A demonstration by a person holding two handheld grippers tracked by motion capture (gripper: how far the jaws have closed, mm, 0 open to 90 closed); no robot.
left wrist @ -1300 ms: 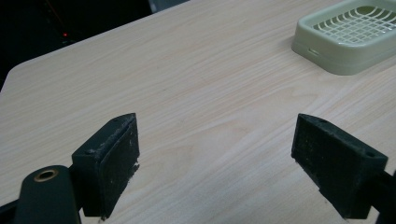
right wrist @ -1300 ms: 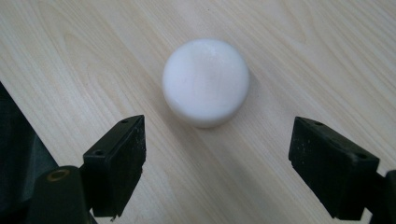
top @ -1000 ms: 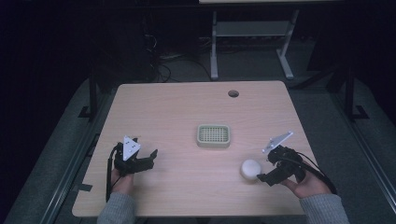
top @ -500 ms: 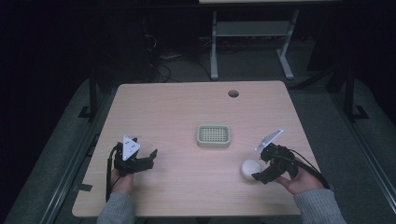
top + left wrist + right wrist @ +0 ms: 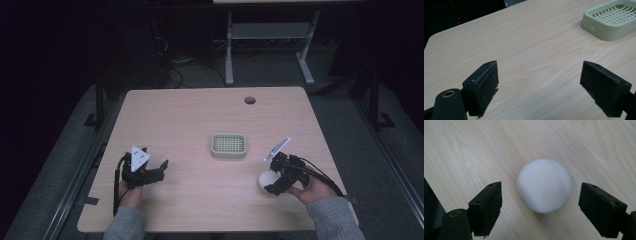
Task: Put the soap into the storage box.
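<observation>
White ball (image 5: 544, 185) centred between spread jaws of right gripper (image 5: 540, 212), untouched; left gripper (image 5: 150, 172) open, idle, far from ball.

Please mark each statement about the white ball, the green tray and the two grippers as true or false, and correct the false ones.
1. The right gripper is open, with the round white soap-like ball between its jaws. True.
2. The white ball lies inside the pale green slotted plastic tray. False: it lies on the light wooden table, apart from the tray.
3. The left gripper holds the tray. False: it is open and holds nothing; the tray lies farther off.
4. The tray holds nothing. True.
5. The right gripper's jaws press the ball. False: there is a gap on both sides.
</observation>
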